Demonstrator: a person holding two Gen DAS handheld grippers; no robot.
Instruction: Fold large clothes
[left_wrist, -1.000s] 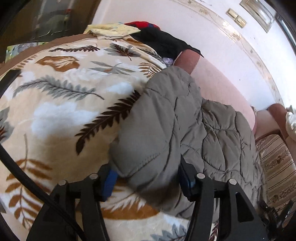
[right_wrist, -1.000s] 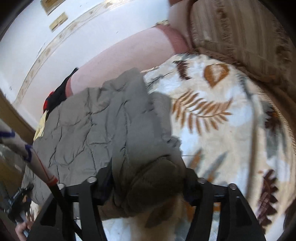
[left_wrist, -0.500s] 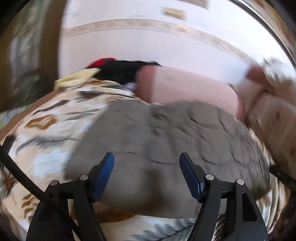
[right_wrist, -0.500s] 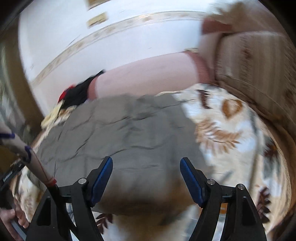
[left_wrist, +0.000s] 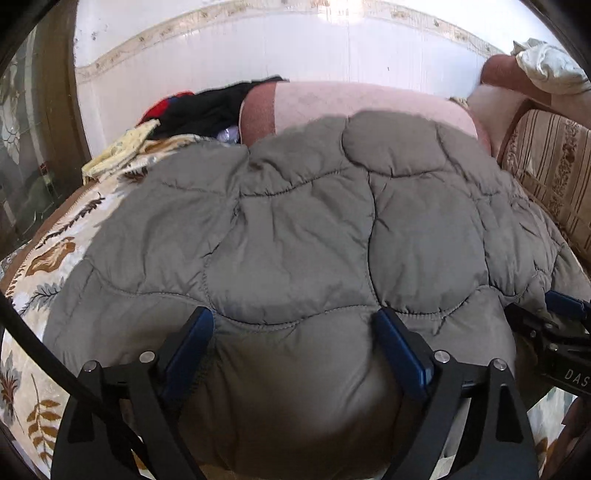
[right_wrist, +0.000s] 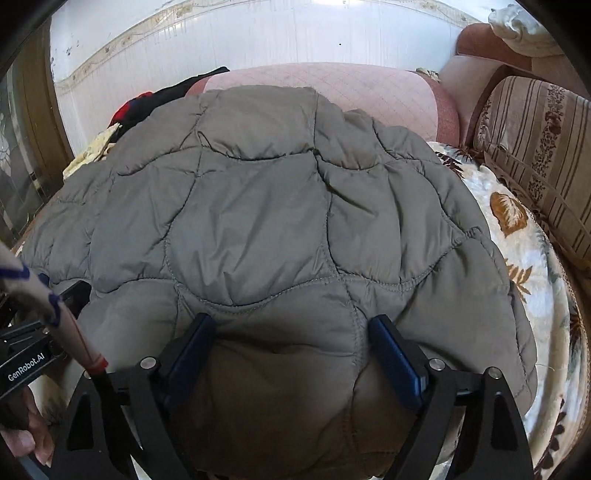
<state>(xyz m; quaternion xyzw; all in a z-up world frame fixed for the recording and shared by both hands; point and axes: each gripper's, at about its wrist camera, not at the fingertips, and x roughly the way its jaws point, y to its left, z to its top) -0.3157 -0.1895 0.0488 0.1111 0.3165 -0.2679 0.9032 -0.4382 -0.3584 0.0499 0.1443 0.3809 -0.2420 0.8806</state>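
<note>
Left hand-held gripper (left_wrist: 295, 354): jaws spread wide, near hem of grey quilted jacket (left_wrist: 303, 236) bulging between blue pads, nothing pinched. Right hand-held gripper (right_wrist: 291, 354): same, wide apart, jacket (right_wrist: 266, 221) hem between pads. Both low, side by side, pointing toward pink bolster (left_wrist: 369, 101). Jacket lies flat on leaf-print blanket (left_wrist: 51, 258); blanket bare left and right (right_wrist: 517, 229). Striped cushion (right_wrist: 535, 147) borders right edge; dark clothes pile (left_wrist: 199, 109) far left.
</note>
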